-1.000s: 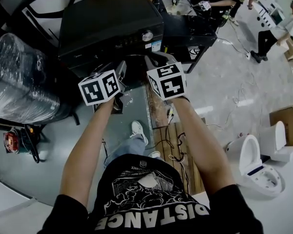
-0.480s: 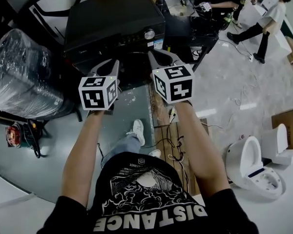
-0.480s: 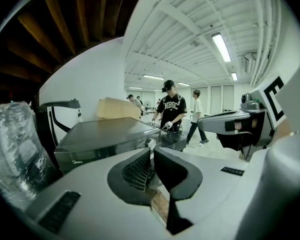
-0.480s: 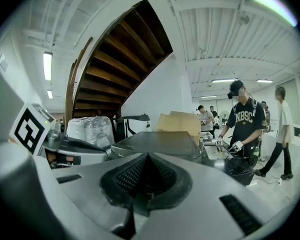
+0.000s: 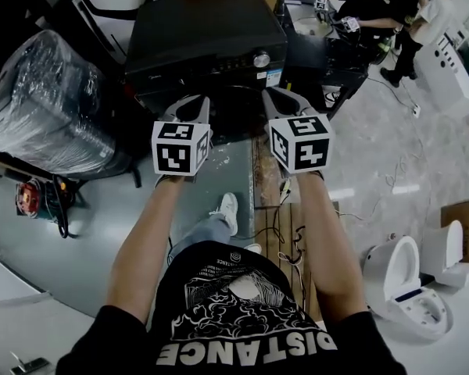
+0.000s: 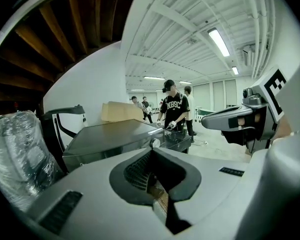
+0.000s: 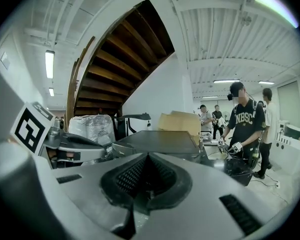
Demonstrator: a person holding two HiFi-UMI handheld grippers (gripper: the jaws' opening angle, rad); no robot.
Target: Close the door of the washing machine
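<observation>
You held both grippers side by side, pointing a little downward at the washing machine (image 5: 207, 30). The left gripper (image 5: 198, 101) had its jaws pressed fully together with nothing between them, and the left gripper view showed the ribbed pads meeting on empty air. The right gripper (image 5: 276, 94) was the same: jaws closed tight, nothing held.

The machine stood just ahead of both sets of jaws, with its flat dark top above and beyond the tips. Its silver knob (image 5: 261, 59) sat just past the right jaws, slightly to their left. The door (image 5: 233, 114) was on the shadowed front face, in the gap between your two sets of jaws and a little beyond them. It lay flush with the front as far as the dark allowed; neither gripper touched it.

Left of the left jaws sat a plastic-wrapped bundle (image 5: 43, 104). Beyond the machine, ahead and right of the right jaws, stood a person in a black shirt (image 7: 245, 121).
</observation>
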